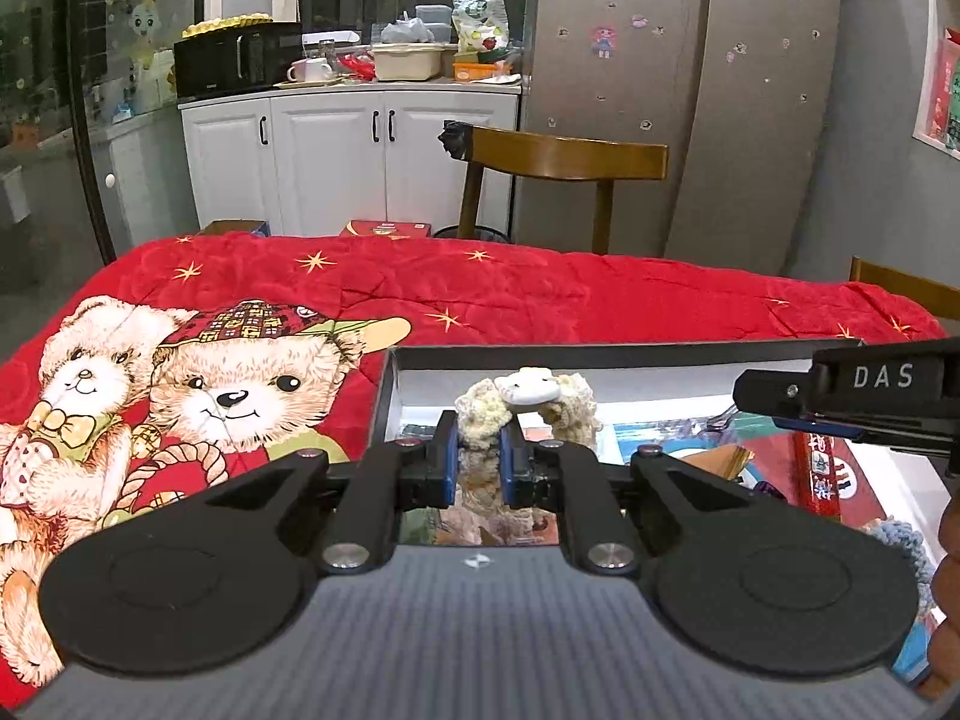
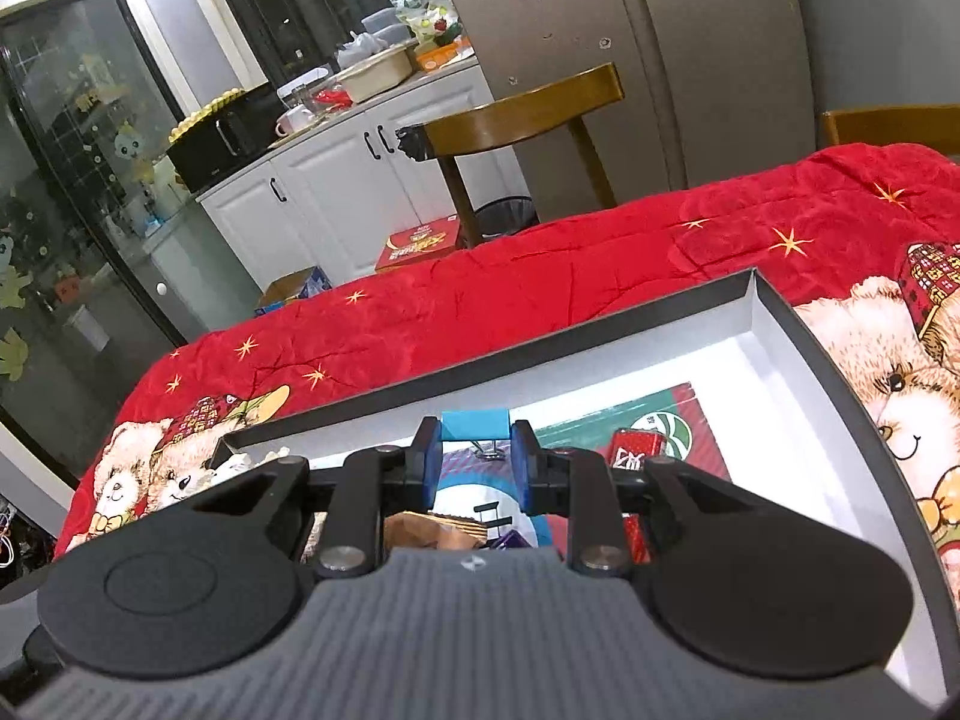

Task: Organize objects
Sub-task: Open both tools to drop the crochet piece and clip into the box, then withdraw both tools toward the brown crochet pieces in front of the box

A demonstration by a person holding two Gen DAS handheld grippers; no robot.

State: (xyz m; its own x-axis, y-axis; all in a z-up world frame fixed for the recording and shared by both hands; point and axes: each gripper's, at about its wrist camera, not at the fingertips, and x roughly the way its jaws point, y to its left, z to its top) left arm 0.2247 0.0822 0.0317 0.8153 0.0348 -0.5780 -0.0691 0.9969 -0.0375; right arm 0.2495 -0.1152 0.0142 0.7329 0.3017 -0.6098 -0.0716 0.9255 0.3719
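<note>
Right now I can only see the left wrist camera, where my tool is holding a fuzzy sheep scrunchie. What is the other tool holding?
Observer: The right tool is shut on a light blue binder clip.
Operator: Is it over the box, like my scrunchie?
Observer: It looks so. From its own camera, the clip sits inside the outline of the open box.
Operator: What's lying in there past the clip?
Observer: A card with a round green-and-white logo.
Operator: And on the far side of the box?
Observer: Another bear print on the red blanket.
</note>
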